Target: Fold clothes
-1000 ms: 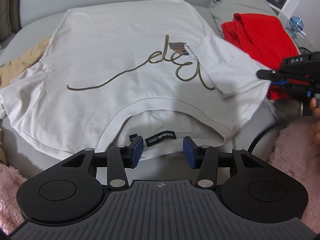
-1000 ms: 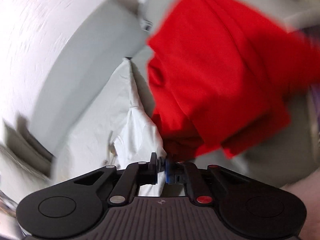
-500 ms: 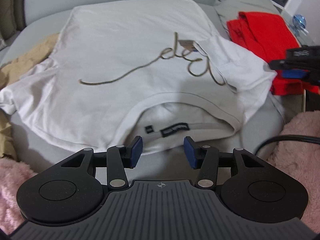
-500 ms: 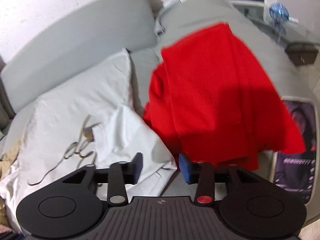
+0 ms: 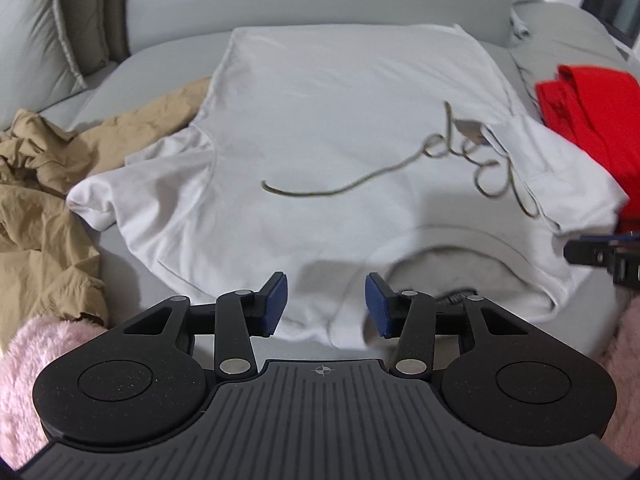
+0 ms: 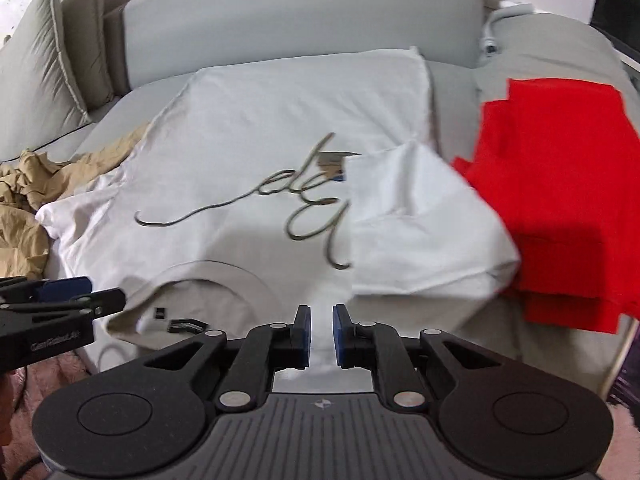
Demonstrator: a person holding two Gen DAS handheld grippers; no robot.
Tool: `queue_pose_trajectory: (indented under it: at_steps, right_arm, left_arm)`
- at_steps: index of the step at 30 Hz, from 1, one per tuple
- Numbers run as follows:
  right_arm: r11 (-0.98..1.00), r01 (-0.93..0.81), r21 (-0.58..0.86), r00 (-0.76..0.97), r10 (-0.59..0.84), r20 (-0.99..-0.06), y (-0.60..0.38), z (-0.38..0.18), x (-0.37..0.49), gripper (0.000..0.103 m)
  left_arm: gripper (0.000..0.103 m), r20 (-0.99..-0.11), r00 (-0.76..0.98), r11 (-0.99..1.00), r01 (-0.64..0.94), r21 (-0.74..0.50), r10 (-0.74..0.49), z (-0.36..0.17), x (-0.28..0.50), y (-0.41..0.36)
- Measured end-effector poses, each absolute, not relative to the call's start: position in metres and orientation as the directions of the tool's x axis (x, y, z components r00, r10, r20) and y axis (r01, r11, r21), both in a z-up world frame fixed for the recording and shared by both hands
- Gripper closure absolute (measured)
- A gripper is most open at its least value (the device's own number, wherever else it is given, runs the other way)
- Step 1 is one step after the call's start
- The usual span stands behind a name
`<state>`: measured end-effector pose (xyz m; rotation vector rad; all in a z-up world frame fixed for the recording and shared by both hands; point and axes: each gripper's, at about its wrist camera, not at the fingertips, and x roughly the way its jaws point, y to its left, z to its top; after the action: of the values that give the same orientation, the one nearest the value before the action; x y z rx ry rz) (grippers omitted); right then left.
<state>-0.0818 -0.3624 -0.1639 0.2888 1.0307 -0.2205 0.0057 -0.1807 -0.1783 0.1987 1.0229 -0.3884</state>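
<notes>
The white T-shirt (image 6: 256, 128) had one sleeve (image 6: 416, 224) folded in; the other remained. The left gripper (image 5: 326, 304) was released, the right gripper (image 6: 321, 330) was closing on nothing.

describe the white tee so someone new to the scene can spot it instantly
Start at the grey sofa: on its seat, the white T-shirt lies spread flat, collar toward the cameras, between a crumpled tan garment and folded red clothes. It alone is white, with looping olive script across the chest and one sleeve folded inward over the lettering.
</notes>
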Motion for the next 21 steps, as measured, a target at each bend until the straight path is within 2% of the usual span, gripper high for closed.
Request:
queue_pose_trajectory:
  at_steps: [3, 6, 12, 17, 21]
  right_arm:
    - [0.945, 0.309, 0.105, 0.456, -0.05, -0.888, -0.353, -0.182, -0.074, 0.09]
    - [0.953, 0.295, 0.067, 0.384, -0.054, -0.922, -0.343, -0.204, -0.069, 0.087]
    - [0.974, 0.224, -0.024, 0.389, -0.112, -0.914, -0.323, -0.197, -0.082, 0.087]
    - [0.964, 0.266, 0.014, 0.327, -0.077, -0.942, -0.325, -0.181, -0.099, 0.086]
    - [0.964, 0.265, 0.017, 0.393, -0.092, -0.915, -0.324, -0.163, -0.1, 0.083]
  left_arm:
    - [0.054, -0.884, 0.415, 0.914, 0.405, -0.033, -0.216, -0.192, 0.013, -0.183]
    - [0.054, -0.911, 0.373, 0.891, 0.454, 0.011, -0.178, -0.207, 0.01, -0.19]
    - [0.054, -0.94, 0.308, 0.874, 0.485, 0.024, -0.145, -0.198, 0.003, -0.191]
    - [0.055, -0.963, 0.238, 0.882, 0.471, 0.003, -0.124, -0.191, -0.009, -0.176]
    - [0.053, -0.934, 0.322, 0.92, 0.393, -0.016, -0.154, -0.174, -0.01, -0.155]
